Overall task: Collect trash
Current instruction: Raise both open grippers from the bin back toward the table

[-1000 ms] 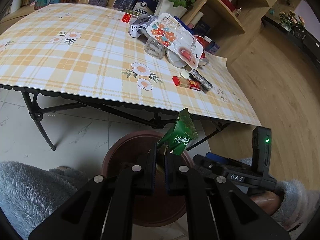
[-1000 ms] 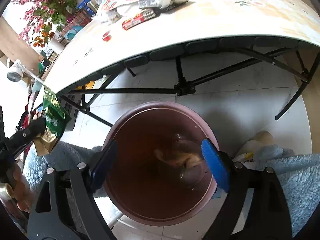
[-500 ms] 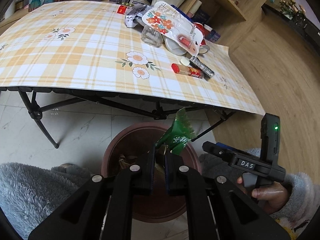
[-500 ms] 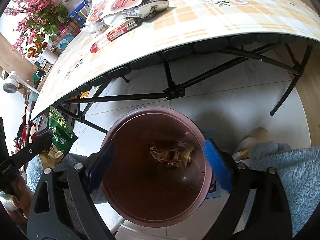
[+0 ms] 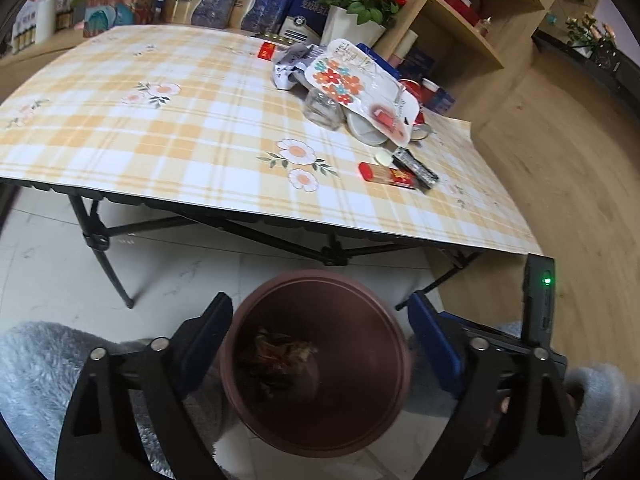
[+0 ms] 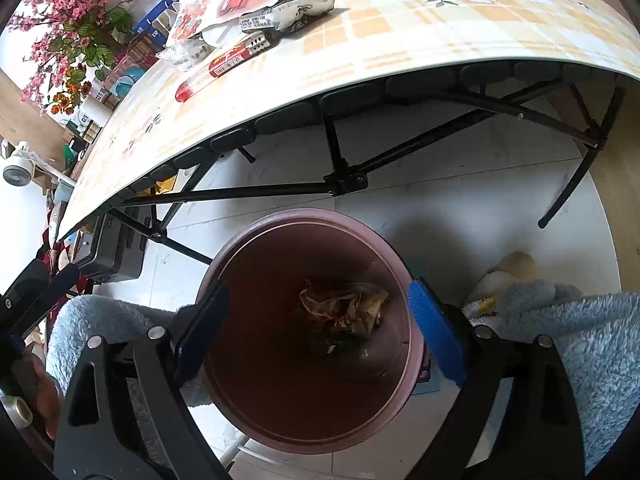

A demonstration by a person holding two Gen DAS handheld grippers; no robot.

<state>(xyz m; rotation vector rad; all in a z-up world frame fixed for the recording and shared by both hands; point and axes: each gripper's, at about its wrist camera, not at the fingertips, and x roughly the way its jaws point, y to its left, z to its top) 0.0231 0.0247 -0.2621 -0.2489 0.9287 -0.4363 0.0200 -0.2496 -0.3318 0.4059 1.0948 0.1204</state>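
Left gripper [image 5: 320,340] jaws just opened, nothing between; right gripper [image 6: 316,328] spread, empty; both over bin [image 5: 384,312]. Next: red tube [image 5: 387,175] on table [image 5: 160,140] beyond bin, right of flower print. Light, stiff, rolls; pinch mid-body.

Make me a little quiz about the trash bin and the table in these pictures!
1. True or false: the left tool is holding a green wrapper.
2. What sits at the bottom of the bin?
A. crumpled trash
B. a glass jar
C. nothing
3. Fill in: the red tube lies on the ____.

Key: 1. False; its jaws have just been opening and nothing is between them. 2. A. 3. table.
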